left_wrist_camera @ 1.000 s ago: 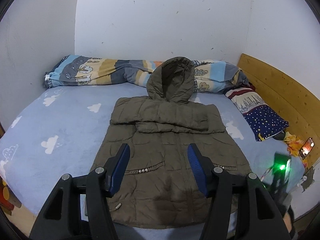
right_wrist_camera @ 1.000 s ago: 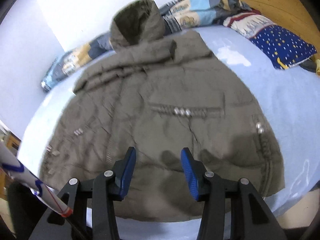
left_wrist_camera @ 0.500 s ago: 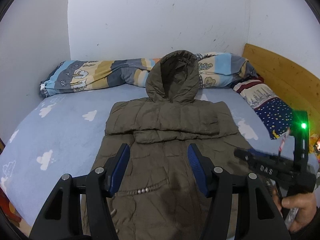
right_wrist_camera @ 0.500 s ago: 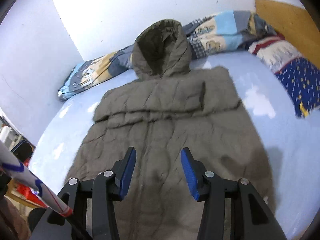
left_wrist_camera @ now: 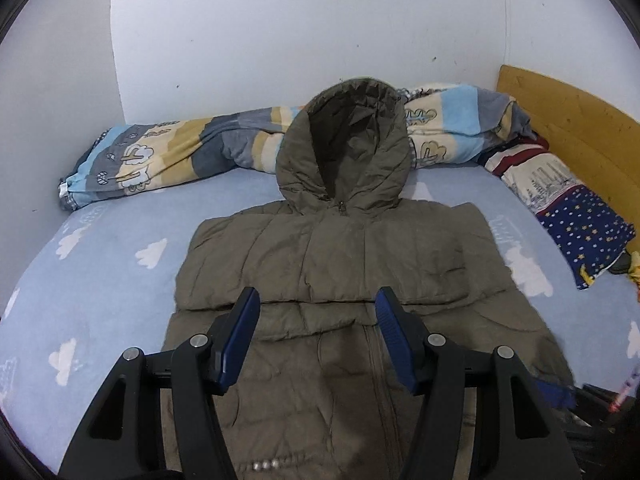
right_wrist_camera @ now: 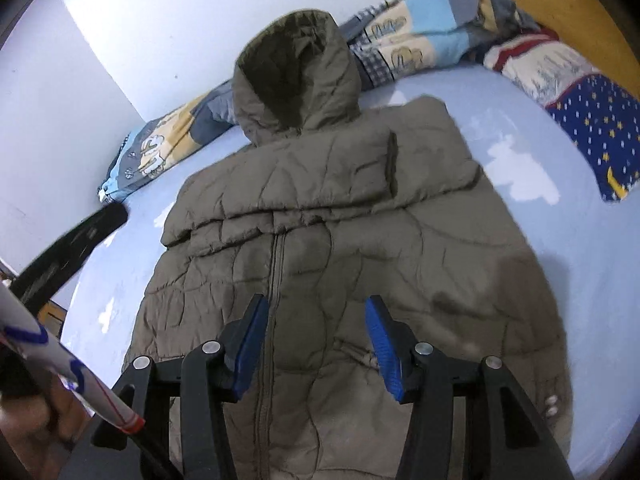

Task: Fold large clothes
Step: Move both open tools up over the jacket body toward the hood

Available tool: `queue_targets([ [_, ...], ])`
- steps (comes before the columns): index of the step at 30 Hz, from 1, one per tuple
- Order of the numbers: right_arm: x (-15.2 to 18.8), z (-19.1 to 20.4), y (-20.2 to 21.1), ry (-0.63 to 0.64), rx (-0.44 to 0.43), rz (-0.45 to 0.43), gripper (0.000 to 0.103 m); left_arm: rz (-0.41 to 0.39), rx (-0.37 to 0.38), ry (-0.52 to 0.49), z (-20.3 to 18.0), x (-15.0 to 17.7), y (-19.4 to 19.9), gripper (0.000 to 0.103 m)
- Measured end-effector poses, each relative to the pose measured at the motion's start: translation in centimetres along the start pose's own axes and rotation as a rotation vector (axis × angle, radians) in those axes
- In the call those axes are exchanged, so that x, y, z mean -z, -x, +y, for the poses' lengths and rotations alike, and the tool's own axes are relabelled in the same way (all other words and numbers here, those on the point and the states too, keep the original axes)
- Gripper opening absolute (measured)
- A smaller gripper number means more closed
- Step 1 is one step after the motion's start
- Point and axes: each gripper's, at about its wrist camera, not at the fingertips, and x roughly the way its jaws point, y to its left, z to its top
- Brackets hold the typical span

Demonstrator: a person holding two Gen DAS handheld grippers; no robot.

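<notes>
Both grippers have pushed forward over the coat (left_wrist_camera: 340, 280) since a second ago: its hem, then in full view ahead of the jaws, now runs out under them, and the hood (left_wrist_camera: 344, 148) stands larger. The coat lies flat, front up, on the bed (left_wrist_camera: 100, 280), sleeves folded across the chest. Its long axis runs straight away from both sets of jaws, hem nearest, hood farthest, propped against the rolled quilt (left_wrist_camera: 180, 148). The zip sits between the fingers of the left gripper (left_wrist_camera: 316, 336) and just inside the left finger of the right gripper (right_wrist_camera: 316, 344). From these views I cannot tell which is nearer the cloth. Both sets of jaws stand spread wide, holding nothing, above the lower body of the coat; contact is not visible. A lengthwise fold probably comes next.
</notes>
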Motion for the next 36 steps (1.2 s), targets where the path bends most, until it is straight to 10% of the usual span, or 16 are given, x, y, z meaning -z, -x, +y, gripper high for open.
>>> queue_targets([
  [6,0.4,-2.3,-2.6,-0.090,0.048,0.095,0.057,0.137,0.071,0.014,0.2,2.2,-3.5,0.059],
  [16,0.9,-0.4,-5.4,-0.148,-0.045,0.187,0.057,0.103,0.026,0.023,2.6,2.5,-2.4,0.059],
  [36,-3.4,-1.3,-1.6,-0.110,0.013,0.064,0.059,0.114,0.007,0.086,6.0,0.6,-4.9,0.059],
])
